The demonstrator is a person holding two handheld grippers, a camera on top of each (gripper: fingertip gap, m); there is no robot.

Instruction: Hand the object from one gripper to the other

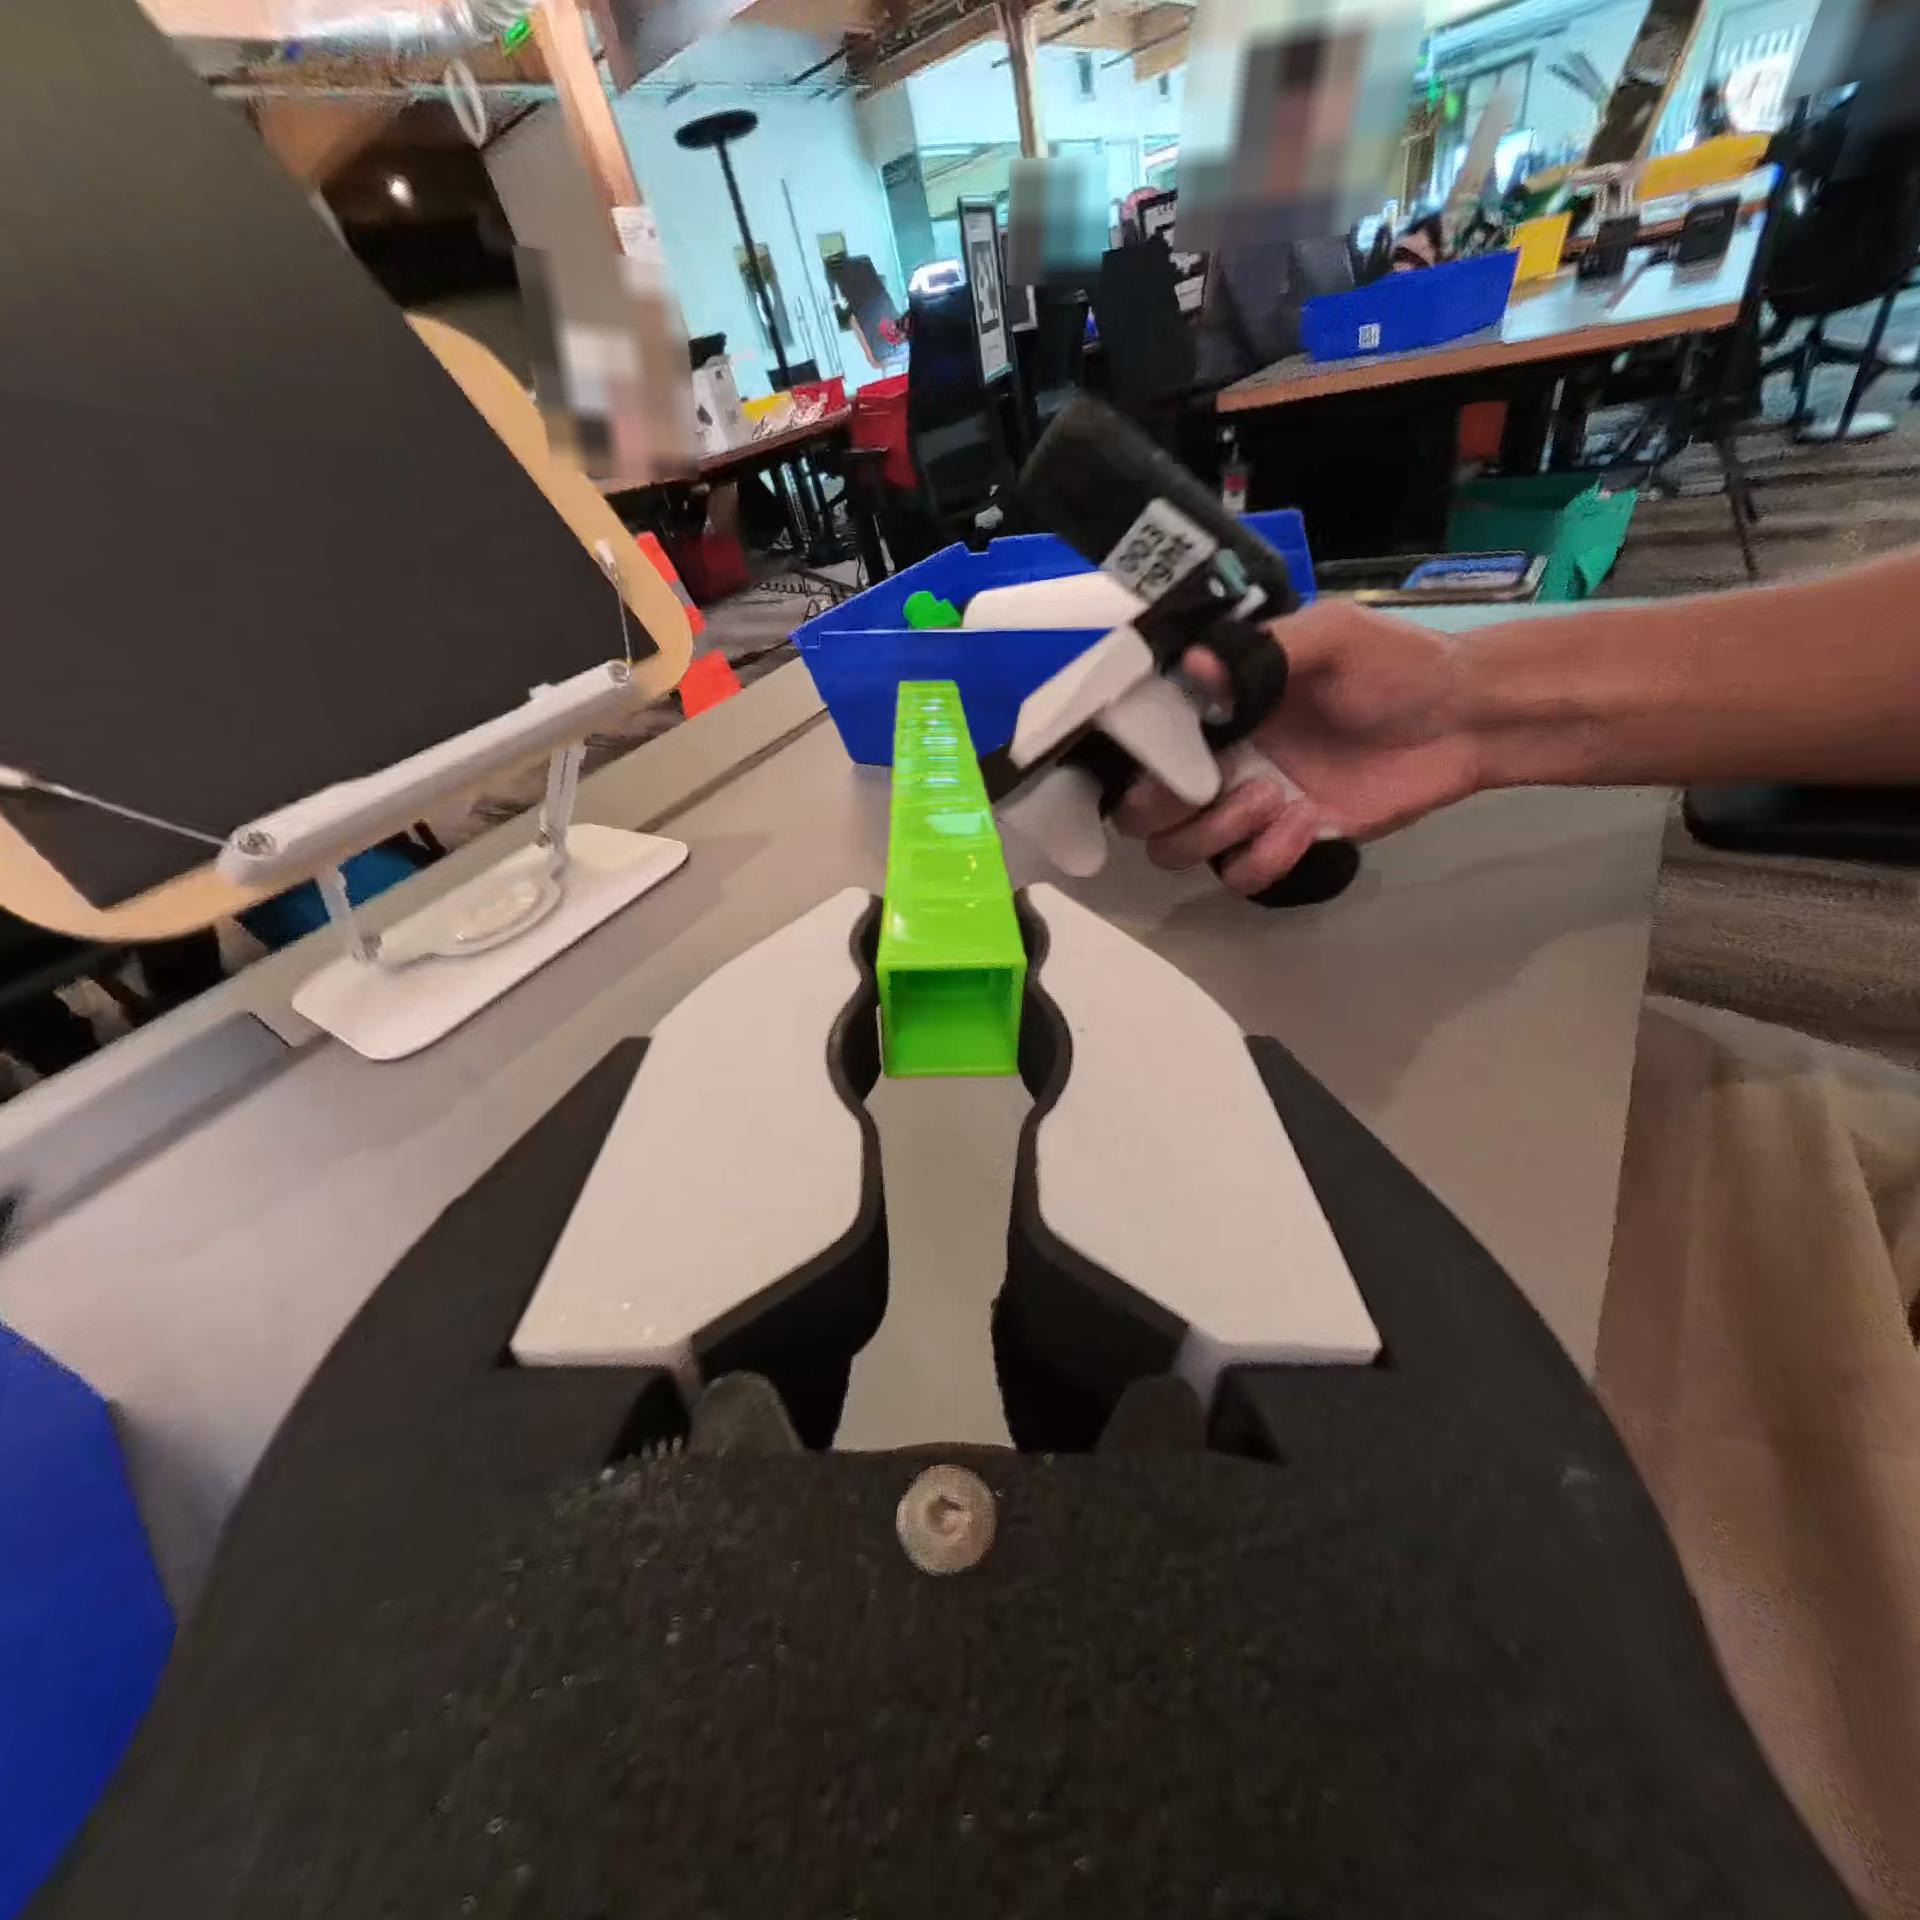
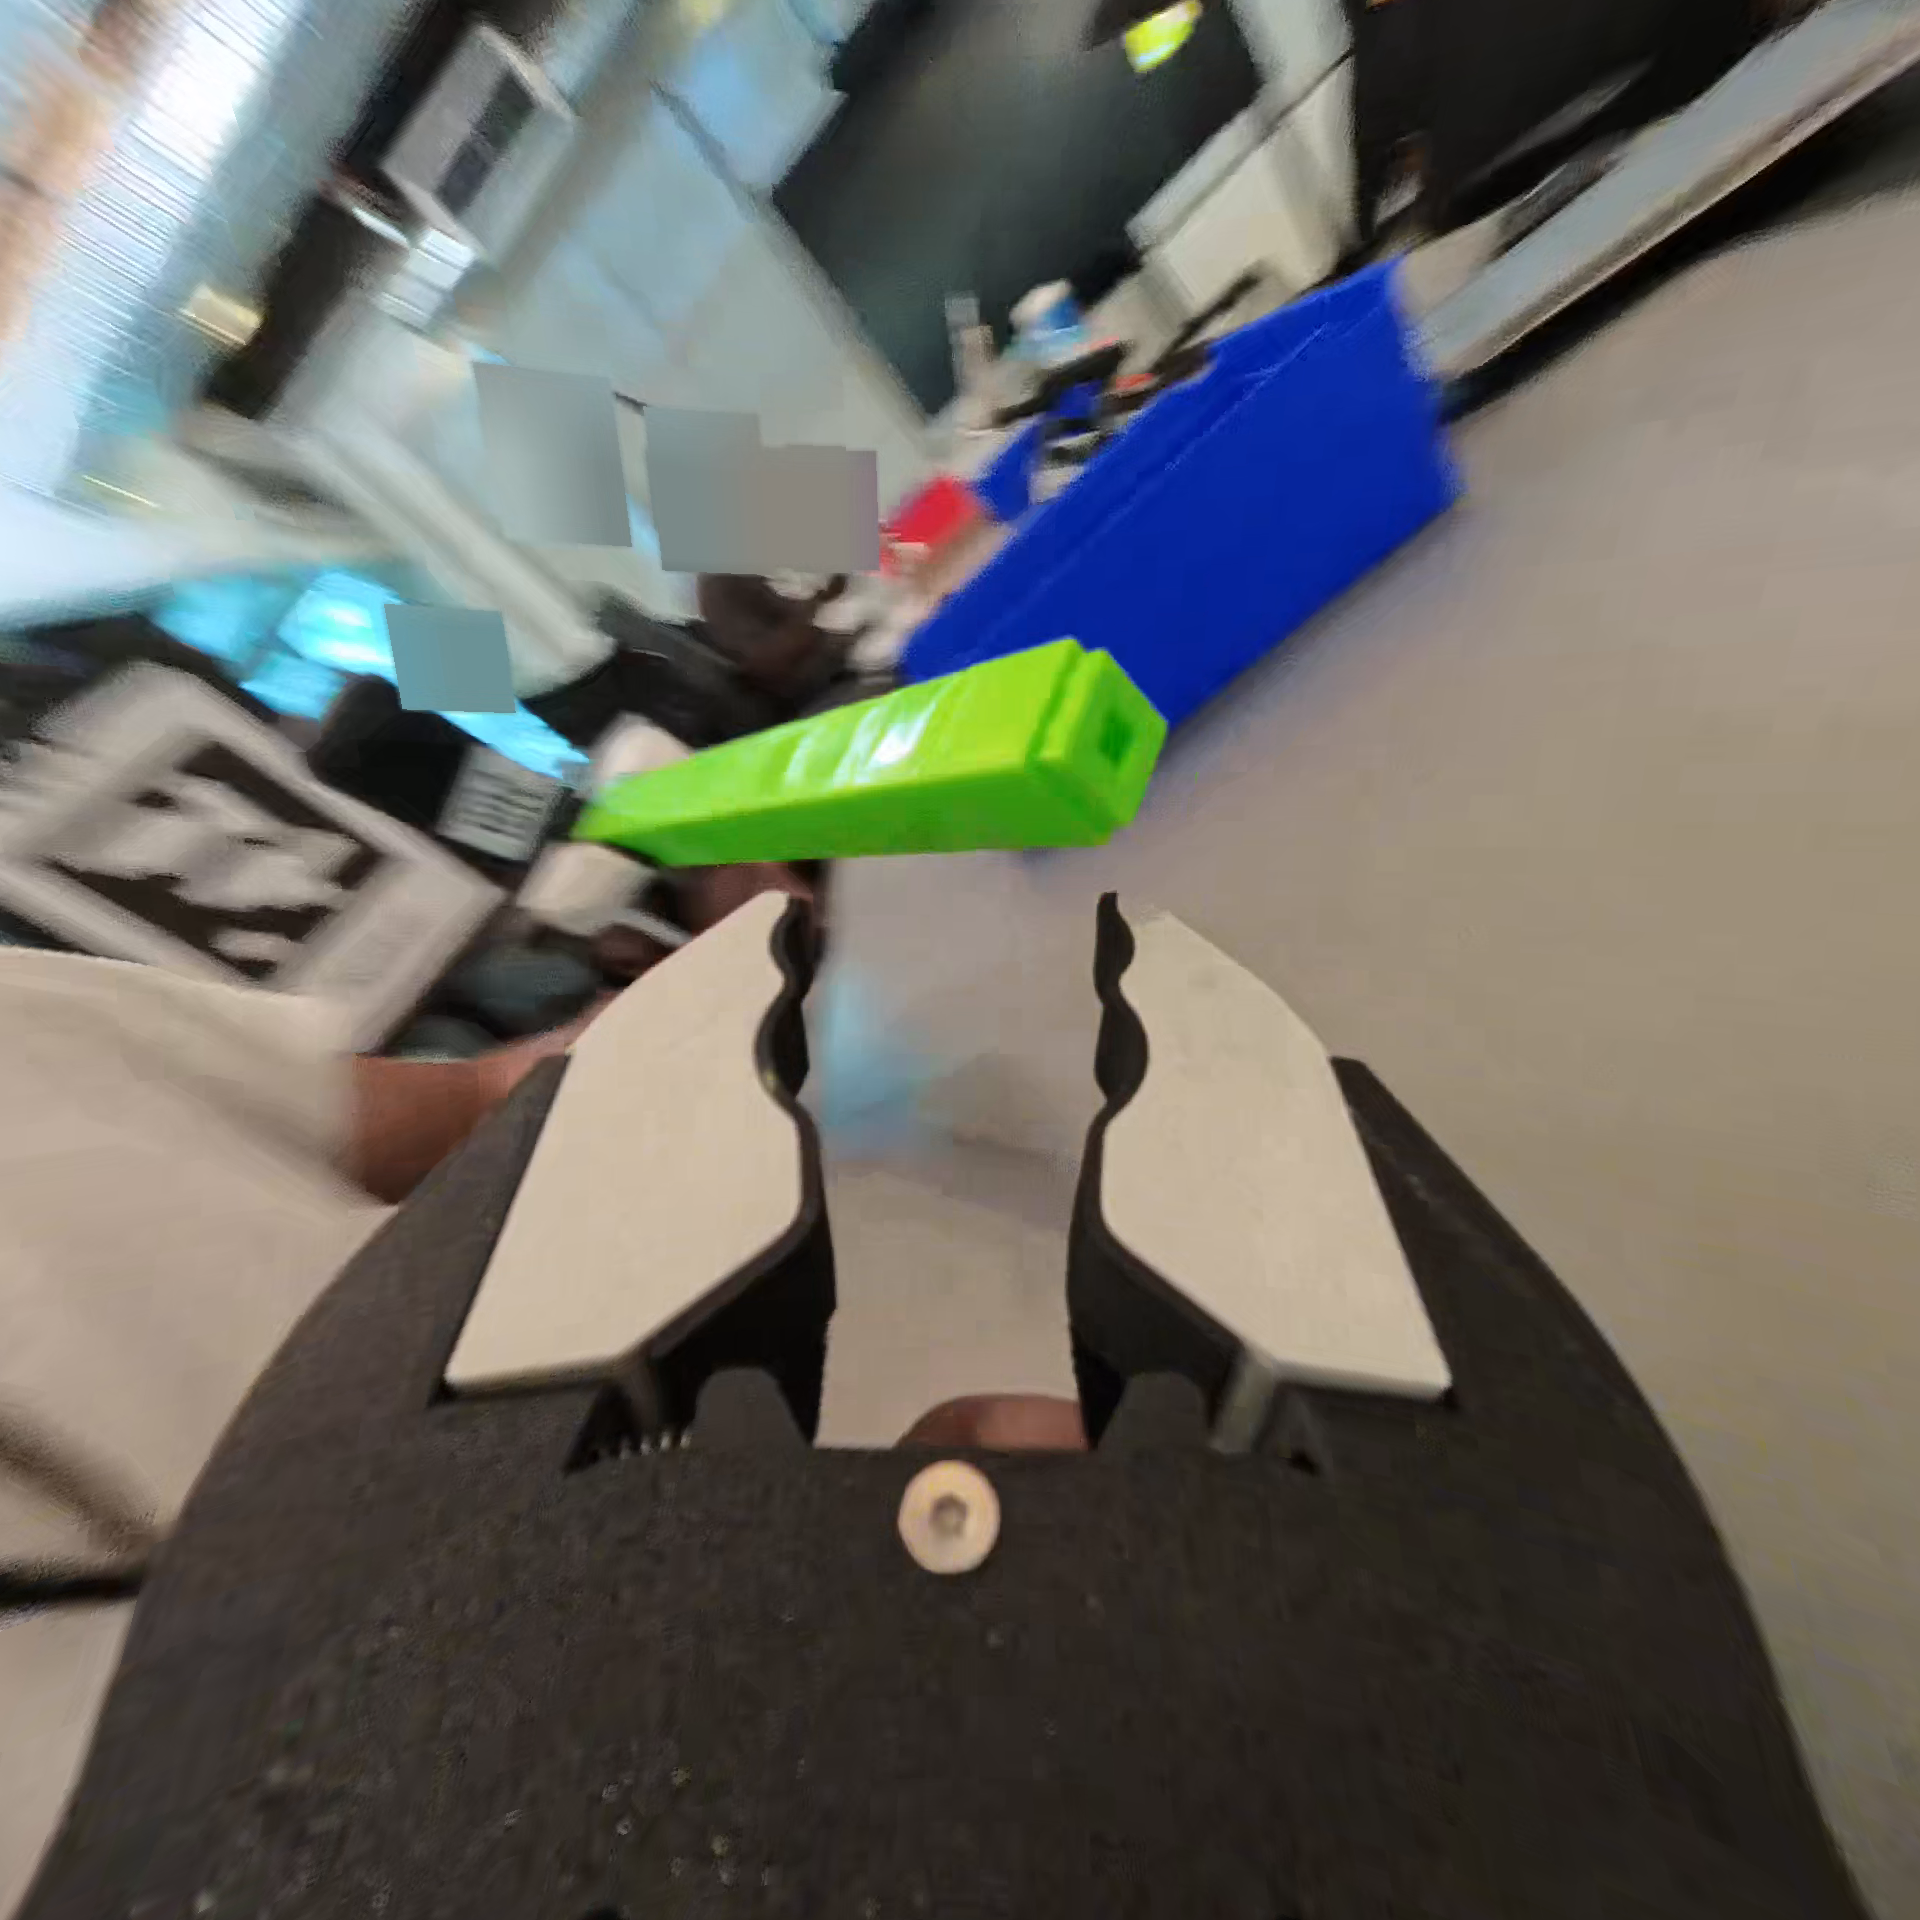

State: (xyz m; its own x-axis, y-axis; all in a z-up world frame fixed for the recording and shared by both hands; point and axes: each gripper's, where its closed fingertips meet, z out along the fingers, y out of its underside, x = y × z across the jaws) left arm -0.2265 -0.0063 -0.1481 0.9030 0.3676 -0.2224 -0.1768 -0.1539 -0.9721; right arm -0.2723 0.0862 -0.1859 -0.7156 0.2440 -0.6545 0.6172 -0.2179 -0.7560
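A long bright green square bar (image 1: 940, 831) is clamped at its near hollow end between the tips of my left gripper (image 1: 951, 935), which is shut on it and holds it above the grey table (image 1: 1351, 1039). The bar points away, toward a blue bin. My right gripper (image 1: 1039, 727), held by a hand, sits just right of the bar's far part with its fingers spread. In the right wrist view the right gripper (image 2: 951, 914) is open and empty, and the green bar (image 2: 883, 769) hangs crosswise just beyond its tips, not touching.
A blue bin (image 1: 935, 665) with small green parts stands on the table behind the bar; it also shows in the right wrist view (image 2: 1195, 551). A tablet on a white stand (image 1: 468, 894) sits at the left. A blue box corner (image 1: 62, 1610) is at the near left.
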